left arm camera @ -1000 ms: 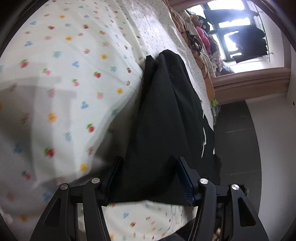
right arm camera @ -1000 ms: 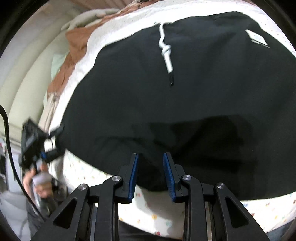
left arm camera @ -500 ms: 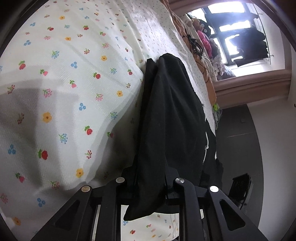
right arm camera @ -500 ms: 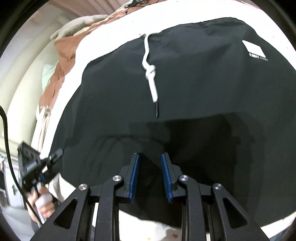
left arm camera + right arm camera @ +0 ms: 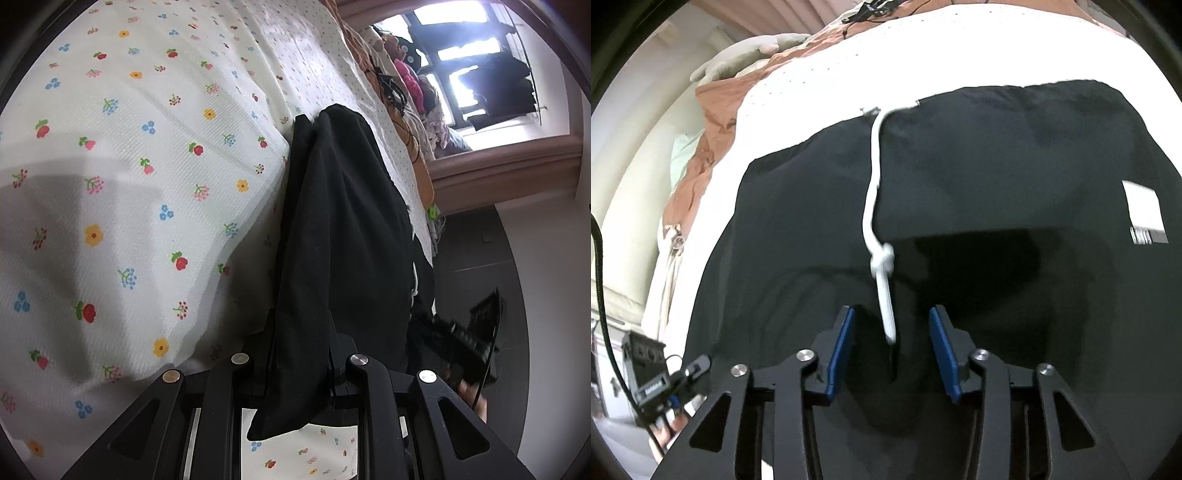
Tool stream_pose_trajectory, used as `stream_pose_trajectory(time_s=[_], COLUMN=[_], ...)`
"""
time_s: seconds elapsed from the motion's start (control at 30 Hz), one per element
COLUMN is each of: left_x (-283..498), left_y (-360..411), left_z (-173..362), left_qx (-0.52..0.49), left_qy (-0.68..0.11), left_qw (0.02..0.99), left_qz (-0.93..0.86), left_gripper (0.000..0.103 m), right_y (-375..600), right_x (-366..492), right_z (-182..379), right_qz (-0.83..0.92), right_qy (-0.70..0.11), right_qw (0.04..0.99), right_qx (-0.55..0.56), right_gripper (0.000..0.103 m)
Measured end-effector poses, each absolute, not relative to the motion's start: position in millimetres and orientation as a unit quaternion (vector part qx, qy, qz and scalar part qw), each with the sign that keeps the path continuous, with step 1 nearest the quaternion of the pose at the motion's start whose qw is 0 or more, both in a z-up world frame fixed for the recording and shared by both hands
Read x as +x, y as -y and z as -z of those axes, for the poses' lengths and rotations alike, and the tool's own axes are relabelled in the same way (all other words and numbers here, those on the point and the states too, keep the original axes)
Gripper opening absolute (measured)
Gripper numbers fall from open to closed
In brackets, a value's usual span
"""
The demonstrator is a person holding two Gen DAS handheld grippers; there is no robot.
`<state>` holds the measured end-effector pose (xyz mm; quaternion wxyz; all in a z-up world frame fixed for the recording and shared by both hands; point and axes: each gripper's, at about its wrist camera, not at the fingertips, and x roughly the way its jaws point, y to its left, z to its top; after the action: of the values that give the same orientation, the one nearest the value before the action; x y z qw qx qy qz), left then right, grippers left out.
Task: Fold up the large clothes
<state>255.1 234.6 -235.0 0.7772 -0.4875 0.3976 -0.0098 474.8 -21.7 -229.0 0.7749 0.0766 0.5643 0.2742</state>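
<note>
My left gripper (image 5: 300, 354) points down at a slant along the edge of the bed, and its jaws are clamped on a thick fold of the black garment (image 5: 343, 236); a loose tail of the cloth hangs out below the fingers. From there the garment runs away from me as a bunched ridge, standing up off the floral bedsheet (image 5: 140, 177), whose small red, yellow and blue flowers fill the left side of this view. At the lower right of that view I see my other tool, a dark blur. My right gripper (image 5: 892, 352) tips more steeply down over the flat spread of the same garment (image 5: 1015, 177), which covers most of the white bed (image 5: 849, 70). Its jaws have just been opening and now stand apart, the blue pads (image 5: 842, 350) clear on both sides; the tip of the white drawstring (image 5: 877, 221) lies in the gap between them, not pinched. The drawstring runs from the waistband at the far edge down toward me, with a knot partway along. A white label (image 5: 1143, 210) sits on the cloth at the right. Beyond the garment a brown blanket (image 5: 713, 129) is rumpled at the far left of the bed. At the lower left of this view my left hand (image 5: 665, 434) shows beneath its tool.
</note>
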Motion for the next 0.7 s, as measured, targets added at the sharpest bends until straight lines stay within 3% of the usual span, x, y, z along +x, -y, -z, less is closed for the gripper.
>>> stream_pose_trajectory(time_s=[0.13,0.27,0.47,0.7], left_x=[256,258,257,254], left_y=[-233,-232,-231,-233], left_z=[236,236,237,240], left_qx=[-0.488,-0.487,-0.495,-0.512], left_qy=[-0.397,-0.398,-0.395,-0.388], left_qw=[0.777,0.777,0.774,0.766], left_qz=[0.010,0.007,-0.002,-0.009], left_gripper=[0.021,0.021,0.021,0.021], right_y=[5,-6,-12,-18], right_x=[496,519,551,568], right_z=[230,233,237,240], right_qz=[-0.282,-0.276,-0.261,-0.247], right_qy=[-0.567,-0.569,-0.570,-0.579], right_qw=[0.771,0.773,0.776,0.775], right_qx=[0.068,0.058,0.065,0.060], right_gripper=[0.036,0.015,0.006,0.008])
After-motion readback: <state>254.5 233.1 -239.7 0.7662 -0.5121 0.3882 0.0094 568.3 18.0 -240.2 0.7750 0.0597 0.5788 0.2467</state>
